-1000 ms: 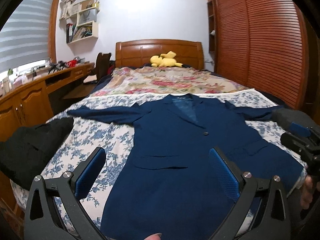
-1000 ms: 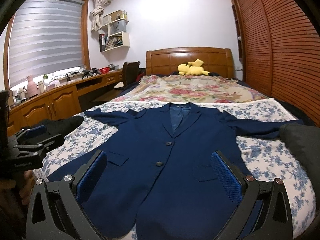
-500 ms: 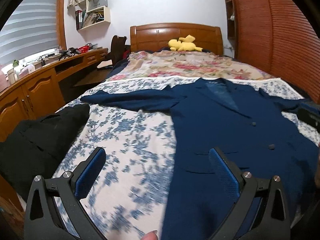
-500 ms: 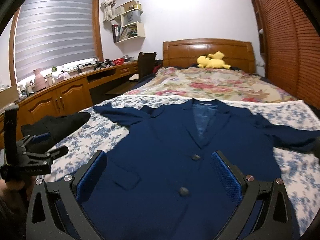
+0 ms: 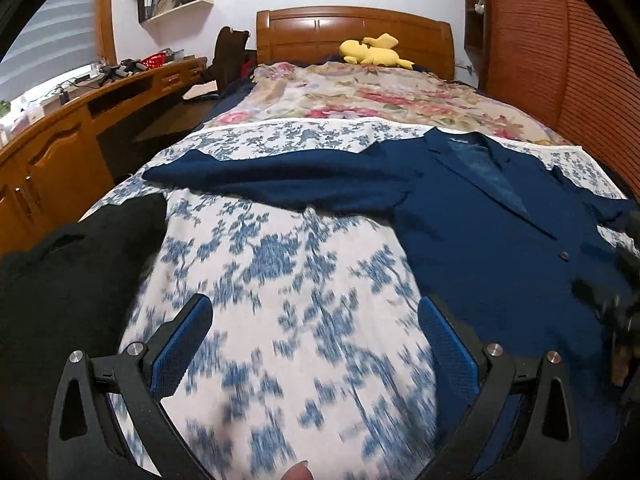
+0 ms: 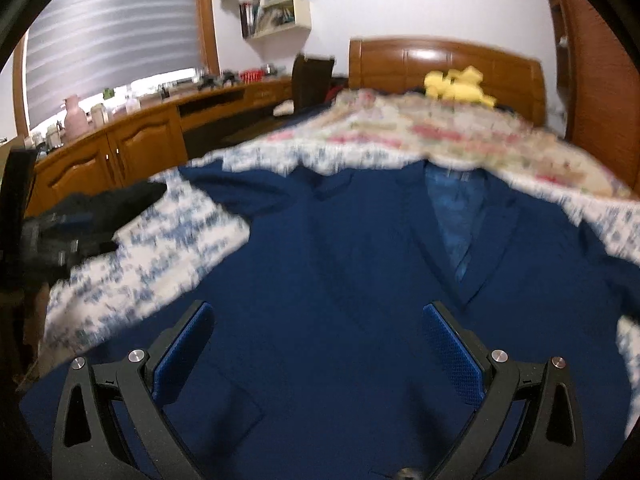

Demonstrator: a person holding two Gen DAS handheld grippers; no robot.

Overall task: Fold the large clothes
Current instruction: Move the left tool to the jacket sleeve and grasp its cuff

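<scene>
A navy blue suit jacket (image 5: 492,236) lies face up and spread flat on the bed, collar toward the headboard; it fills the right wrist view (image 6: 360,280). Its left sleeve (image 5: 280,180) stretches out sideways. My left gripper (image 5: 316,324) is open and empty above the blue-flowered sheet (image 5: 280,280), left of the jacket body. My right gripper (image 6: 318,332) is open and empty just above the jacket's front. The left gripper shows blurred at the left edge of the right wrist view (image 6: 52,244).
A black garment (image 5: 68,280) lies on the bed's left edge. A floral quilt (image 5: 360,92) and a yellow plush toy (image 5: 372,52) sit by the wooden headboard (image 5: 352,28). A wooden desk (image 5: 80,120) runs along the left; a louvred wardrobe (image 5: 580,80) stands right.
Both grippers have moved left and forward, lower over the bed. The left one now hangs over the sheet beside the jacket; the right one is closer over the jacket's front. Both stay open.
</scene>
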